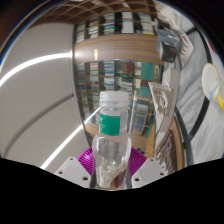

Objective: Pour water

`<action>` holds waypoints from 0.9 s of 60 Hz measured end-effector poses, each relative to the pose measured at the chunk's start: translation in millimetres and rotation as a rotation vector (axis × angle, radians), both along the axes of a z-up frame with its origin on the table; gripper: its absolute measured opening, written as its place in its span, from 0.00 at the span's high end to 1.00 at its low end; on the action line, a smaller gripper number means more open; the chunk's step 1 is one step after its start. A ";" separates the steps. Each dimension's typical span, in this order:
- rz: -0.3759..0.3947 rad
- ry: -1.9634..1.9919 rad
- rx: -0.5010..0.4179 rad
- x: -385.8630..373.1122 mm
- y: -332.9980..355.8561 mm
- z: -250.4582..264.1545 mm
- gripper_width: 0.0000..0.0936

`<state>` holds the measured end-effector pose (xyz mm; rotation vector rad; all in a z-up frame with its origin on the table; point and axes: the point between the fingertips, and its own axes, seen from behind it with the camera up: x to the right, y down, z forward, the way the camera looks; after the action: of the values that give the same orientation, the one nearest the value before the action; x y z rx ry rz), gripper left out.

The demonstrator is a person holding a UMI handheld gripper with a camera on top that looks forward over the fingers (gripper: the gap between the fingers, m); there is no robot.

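To the left, a pale curved surface (45, 85) with bright streaks of light sweeps up and across; what it belongs to cannot be told. Low down on that side, the left purple pad (88, 158) of the gripper (110, 165) presses against the side of a clear plastic bottle (110, 140). The bottle stands up between the two fingers, its lower body pinched between the pads, so the gripper is closed on it rather than spread. It has a white screw cap (112, 98) at the top and a green label (109, 123) round its upper body; the clear part below the label is crinkled, and whether water is inside cannot be told. Beyond the bottle, directly behind its cap, rise shelves (120, 50) crowded with small goods, too small to name, framed in light wood. Just right of the bottle, the right purple pad (133, 160) touches its other side. Further right, a dark upright strip (170, 110) runs down beside the shelves, and beyond it sits a white form with a yellow patch (212, 85), not clear enough to identify.
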<state>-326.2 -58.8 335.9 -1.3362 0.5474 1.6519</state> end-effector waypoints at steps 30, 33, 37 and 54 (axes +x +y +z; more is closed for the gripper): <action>0.063 0.685 -0.364 110.5 105.1 -115.4 0.57; 0.080 0.660 -0.353 107.0 105.2 -108.6 0.57; 0.085 0.561 -0.308 107.4 90.1 -88.6 0.57; -0.348 -0.421 0.219 199.3 65.3 41.4 0.57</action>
<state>-126.9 6.6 377.3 -1.2924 0.3136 1.0746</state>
